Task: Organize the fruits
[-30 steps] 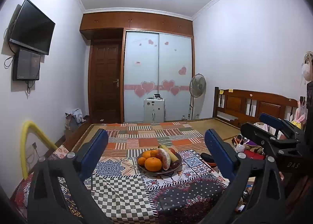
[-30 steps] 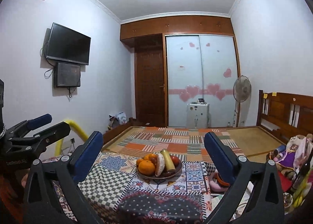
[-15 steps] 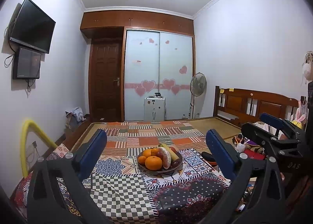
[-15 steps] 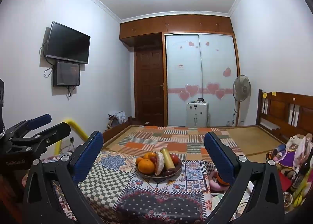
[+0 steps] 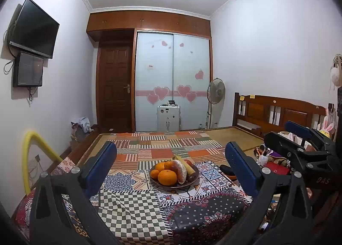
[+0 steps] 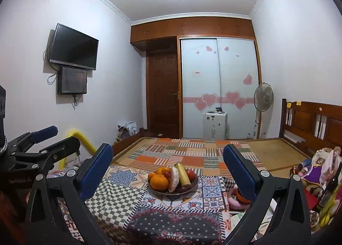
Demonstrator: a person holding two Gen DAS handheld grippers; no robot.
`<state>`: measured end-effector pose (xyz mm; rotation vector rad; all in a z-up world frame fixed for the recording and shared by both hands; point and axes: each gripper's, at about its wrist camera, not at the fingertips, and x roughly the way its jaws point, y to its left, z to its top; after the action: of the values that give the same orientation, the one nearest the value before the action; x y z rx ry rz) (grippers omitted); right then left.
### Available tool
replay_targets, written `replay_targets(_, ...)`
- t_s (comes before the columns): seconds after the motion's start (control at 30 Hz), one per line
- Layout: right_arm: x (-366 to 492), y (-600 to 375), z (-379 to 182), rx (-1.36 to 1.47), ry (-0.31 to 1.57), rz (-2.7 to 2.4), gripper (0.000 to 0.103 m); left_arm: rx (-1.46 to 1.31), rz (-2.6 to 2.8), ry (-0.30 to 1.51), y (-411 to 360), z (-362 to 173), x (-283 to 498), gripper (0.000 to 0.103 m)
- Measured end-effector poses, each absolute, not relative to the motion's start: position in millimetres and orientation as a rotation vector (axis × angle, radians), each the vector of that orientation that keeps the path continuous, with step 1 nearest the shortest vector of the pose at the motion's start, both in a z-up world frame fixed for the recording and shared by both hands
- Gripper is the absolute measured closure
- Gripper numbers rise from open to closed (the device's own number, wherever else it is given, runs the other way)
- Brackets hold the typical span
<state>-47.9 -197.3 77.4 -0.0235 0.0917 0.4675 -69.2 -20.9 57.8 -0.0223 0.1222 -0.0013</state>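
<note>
A dark bowl [image 5: 193,180] stands on the patchwork tablecloth [image 5: 132,204]. It holds several oranges [image 5: 167,177], a banana [image 5: 186,164], a pale pink-streaked fruit [image 5: 180,170] and dark red fruits. The bowl also shows in the right wrist view [image 6: 192,183]. My left gripper [image 5: 171,159] is open and empty, held back from the bowl and above the table. My right gripper [image 6: 167,157] is open and empty, also short of the bowl. Each gripper shows at the edge of the other's view.
A bed with a patchwork cover [image 5: 166,142] lies behind the table, with a wooden headboard [image 5: 277,110] at right. Toys and bottles [image 6: 316,172] crowd the right side. A yellow tube [image 5: 32,153] stands at left. A fan [image 5: 215,93] stands by the wardrobe.
Both grippers have risen or tilted very slightly; the bowl sits a little lower in both views. Nothing was grasped or released.
</note>
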Motion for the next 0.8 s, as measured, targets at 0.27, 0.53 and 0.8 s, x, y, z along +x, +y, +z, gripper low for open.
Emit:
replay_targets(0.27,-47.2,-197.6,78.1,-0.024,0.093,0.464,0.000,-0.021,-0.007,0.126,-23.9,56.4,-66.4,0.000)
replay_targets(0.53,-47.6,-197.9,78.9,-0.021,0.093,0.460,0.000,-0.014,-0.017,0.127,-27.1,56.0,-65.0,0.000)
replay_targets(0.8,-47.5,-197.7,79.6,-0.023,0.092,0.454,0.000,-0.025,-0.032,0.133,-24.5,56.3,-64.3,0.000)
